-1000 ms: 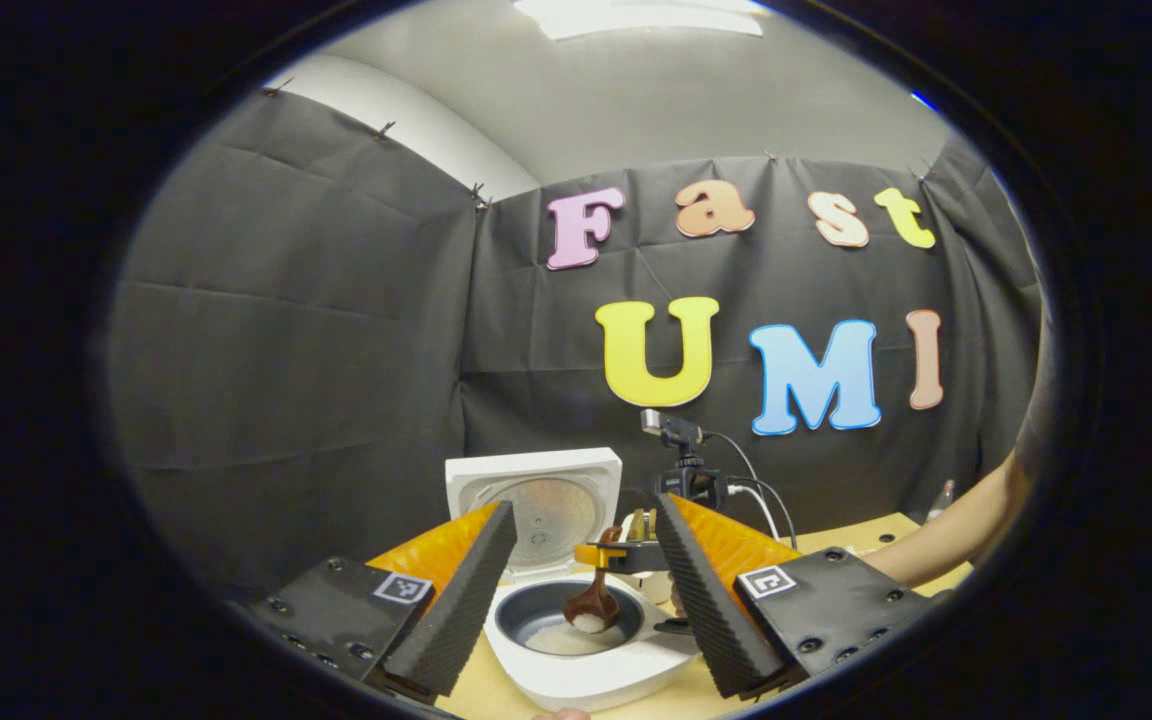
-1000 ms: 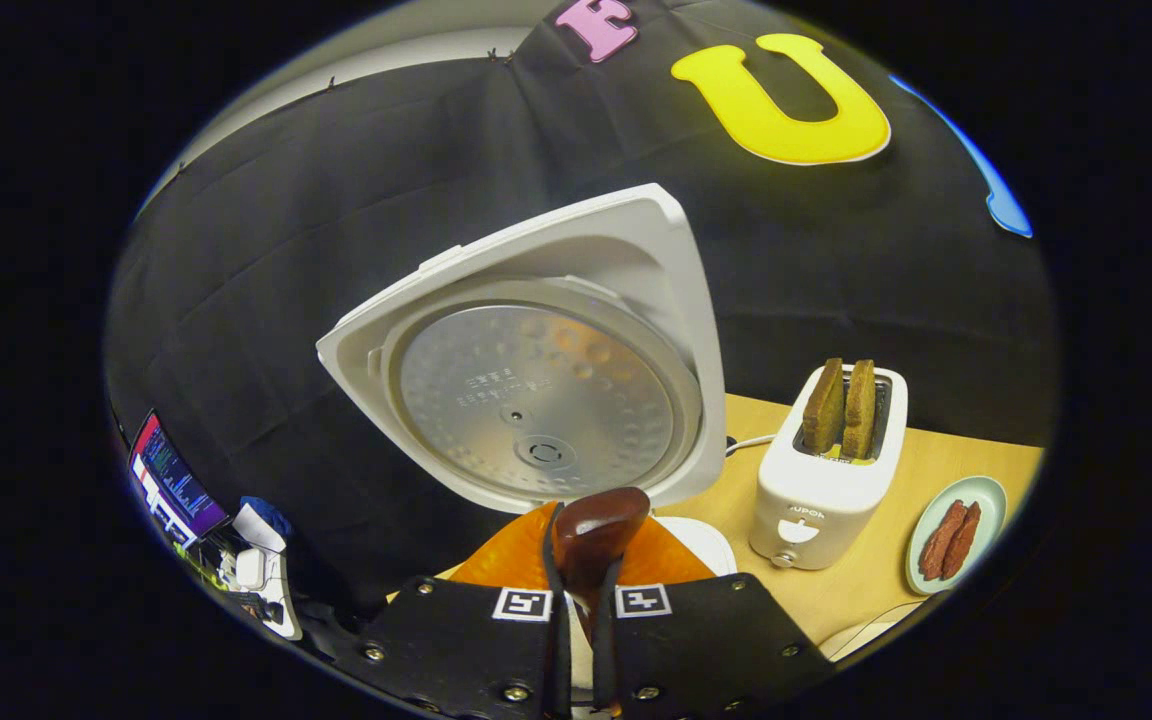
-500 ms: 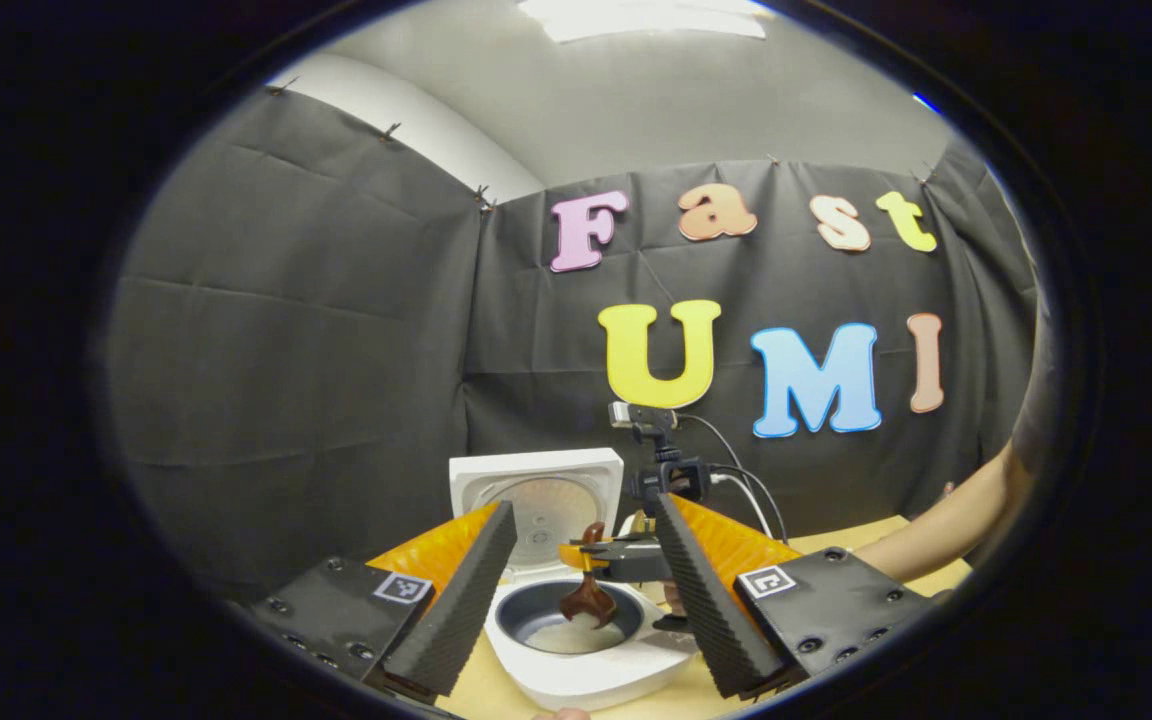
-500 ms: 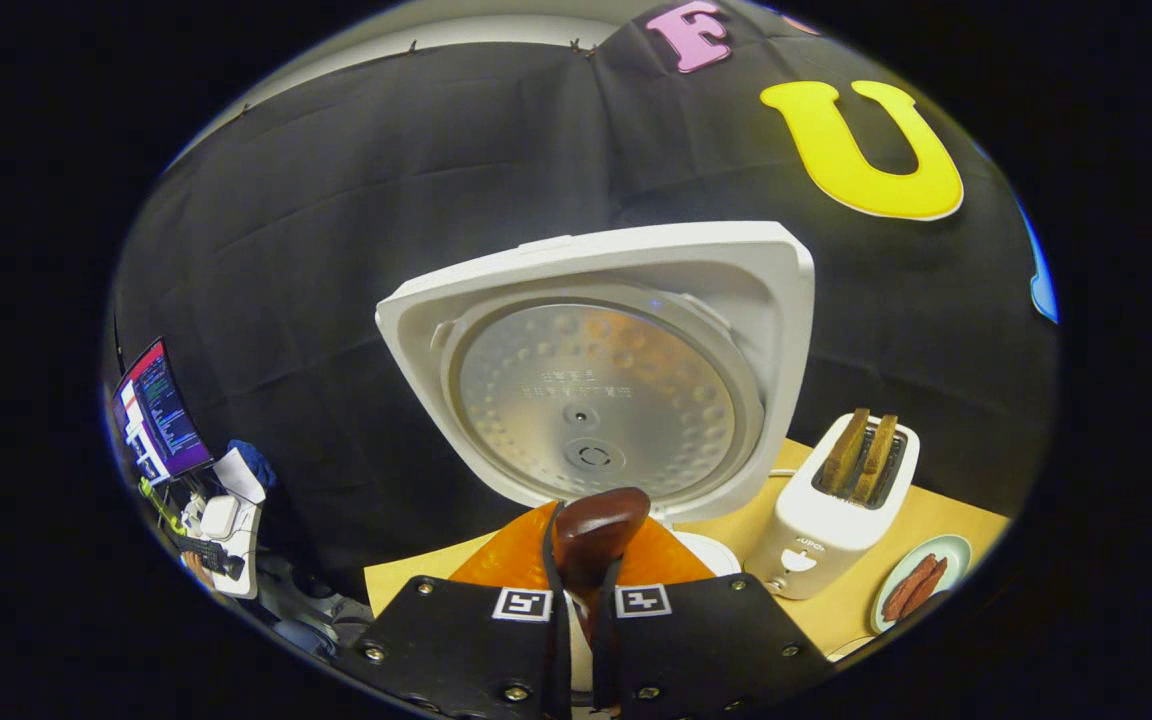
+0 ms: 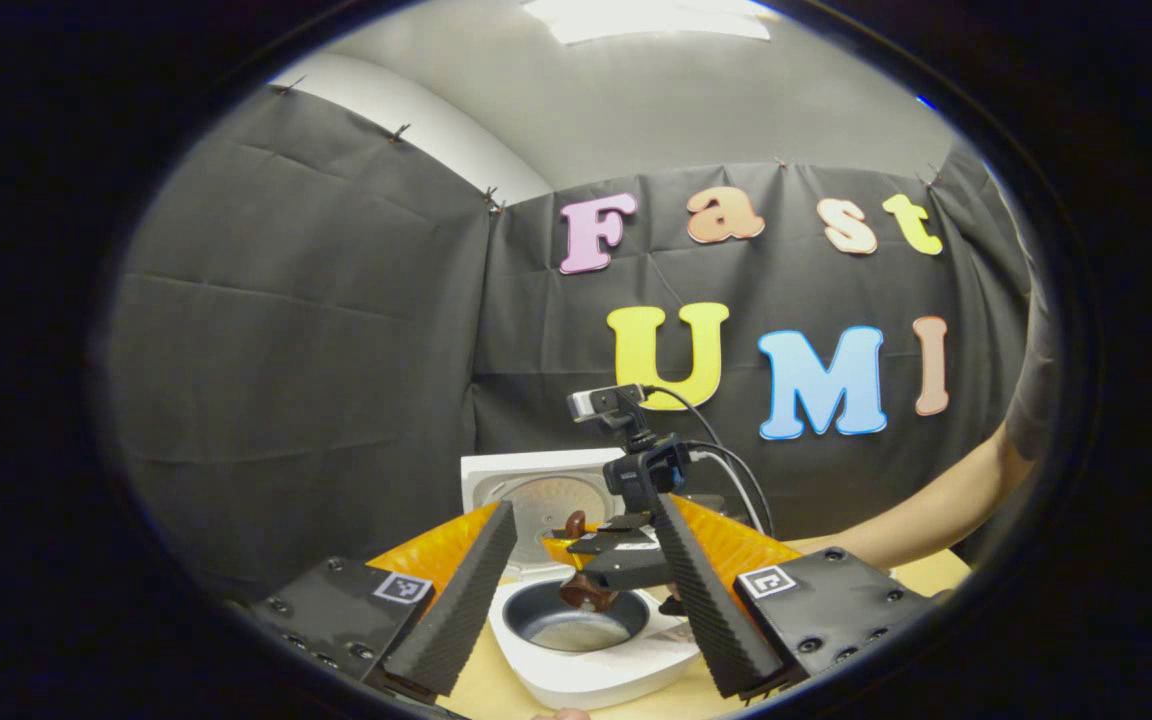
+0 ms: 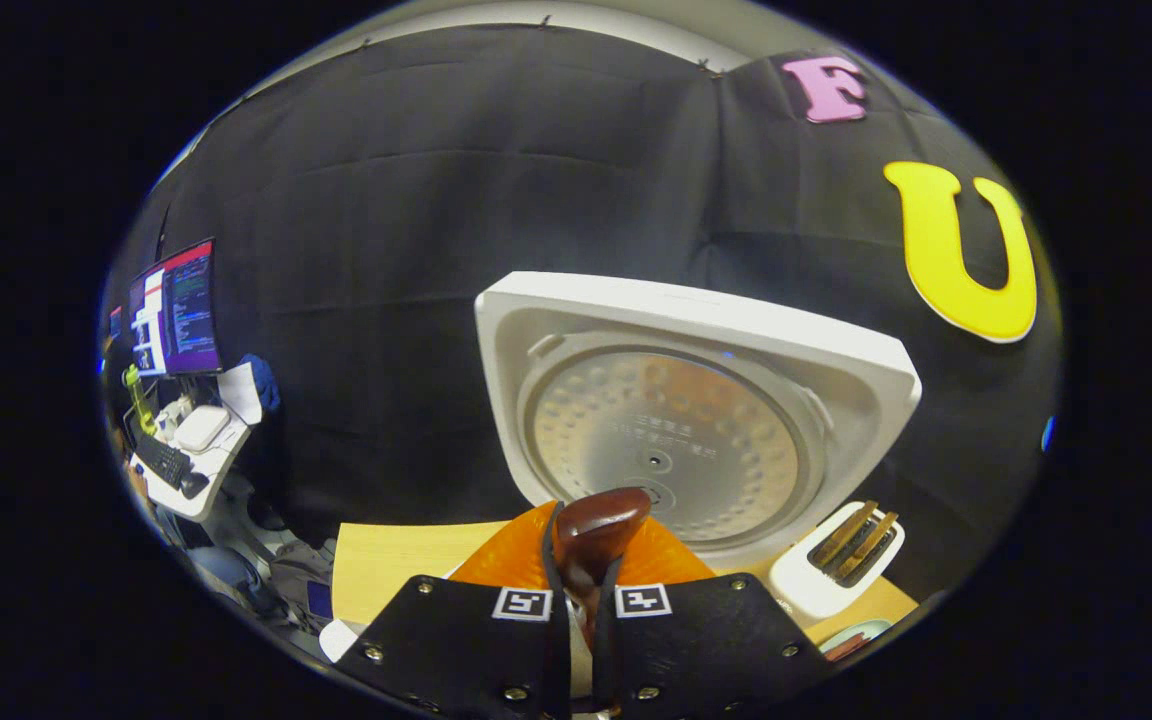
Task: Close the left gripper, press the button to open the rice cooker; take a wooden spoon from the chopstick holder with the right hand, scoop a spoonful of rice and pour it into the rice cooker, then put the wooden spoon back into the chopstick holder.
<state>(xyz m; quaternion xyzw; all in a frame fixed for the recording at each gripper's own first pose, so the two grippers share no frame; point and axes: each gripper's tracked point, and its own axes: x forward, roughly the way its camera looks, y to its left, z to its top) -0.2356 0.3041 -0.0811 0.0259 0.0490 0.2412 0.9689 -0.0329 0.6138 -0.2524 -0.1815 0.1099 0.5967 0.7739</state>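
we hold the wooden spoon (image 6: 591,530) pinched between the two fingers of our right gripper (image 6: 576,590), the jaws drawn nearly together on its handle so the glossy dark-brown end pokes out past them. in the left gripper view that same spoon hangs with its rounded bowl (image 5: 586,597) down over the open rice cooker (image 5: 586,640), which sits at the centre of the table; we judge the rice has been tipped in, since pale grains lie at the bottom of the smooth dark inner pot (image 5: 576,630) and we see none on the spoon. the lid (image 6: 696,410) stands upright at the far side, a white plastic shell around a dimpled, dull metal plate, out of the way of the pour. our left gripper (image 5: 586,580) waits near the cooker with its ribbed, wedge-shaped fingers spread wide and holding nothing. a white toaster (image 6: 836,570) with slices in its slots stands to the right. what remains, we think, is returning the spoon to the chopstick holder.
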